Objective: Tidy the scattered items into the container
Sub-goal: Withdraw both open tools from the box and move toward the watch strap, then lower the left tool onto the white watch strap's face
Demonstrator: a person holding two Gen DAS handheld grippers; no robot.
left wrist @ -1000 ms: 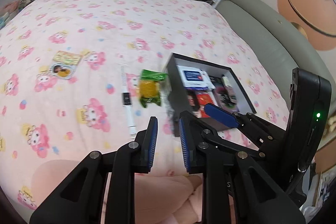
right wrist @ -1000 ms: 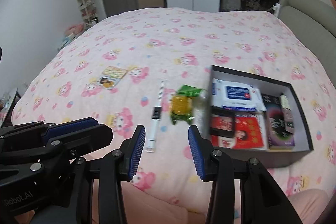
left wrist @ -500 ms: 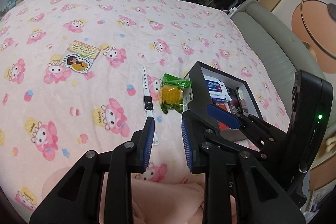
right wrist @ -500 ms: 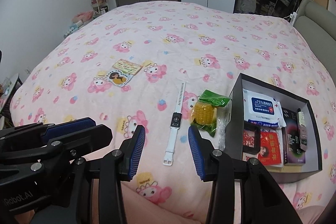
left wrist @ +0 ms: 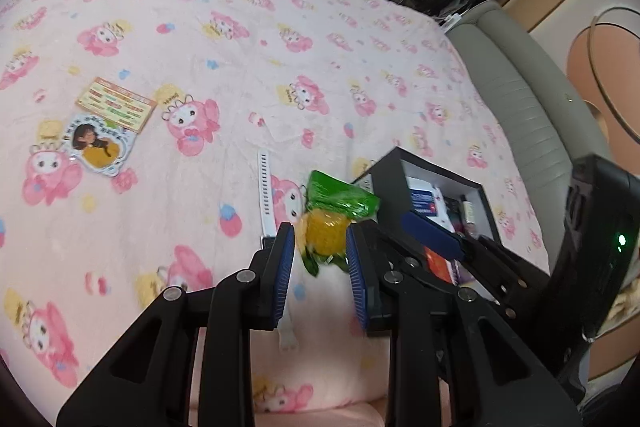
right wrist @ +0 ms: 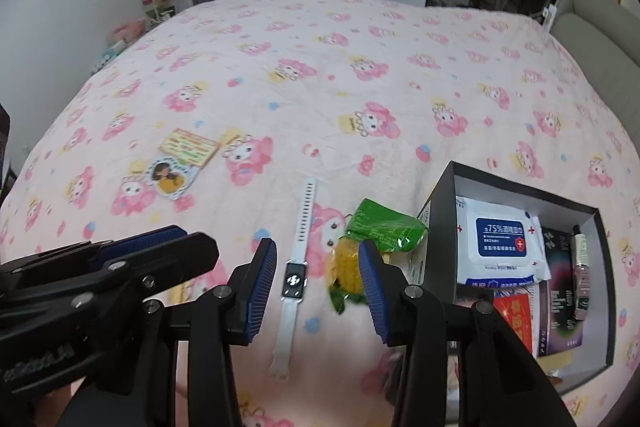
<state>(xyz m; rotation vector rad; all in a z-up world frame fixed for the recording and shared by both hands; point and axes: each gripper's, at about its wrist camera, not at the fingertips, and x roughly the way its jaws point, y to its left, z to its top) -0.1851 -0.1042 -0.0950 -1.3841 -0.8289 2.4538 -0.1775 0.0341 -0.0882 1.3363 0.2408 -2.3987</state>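
Corn snack pack [right wrist: 362,247], yellow w/ green wrapper end, lies on pink cartoon-print bedspread [right wrist: 320,67], just beside the left wall of the black box [right wrist: 440,195]; its green end looks to touch or nearly touch that wall. White smartwatch [right wrist: 296,267] lies flat just left of the pack, strap running away from the cams, screen up. Further left & well apart: sticker card [right wrist: 180,163] w/ a cartoon girl on it. Box sits open-topped on the bed at right, already holding a wipes pack [right wrist: 500,243], a red packet [right wrist: 514,311], a dark booklet [right wrist: 560,291] & a small tube [right wrist: 582,267] along its right side. Left gripper [left wrist: 320,259]: jaws apart at medium width, nothing held; in its own view the corn pack [left wrist: 332,223] shows just beyond the blue pads, not pinched. Right gripper [right wrist: 318,287]: jaws spread wide, empty, hovering over the bed w/ watch & corn pack seen between its fingers. Left gripper's blue-padded finger [right wrist: 140,241] pokes in at the left of the right-wrist view. Grey headboard [left wrist: 520,99] at far right.
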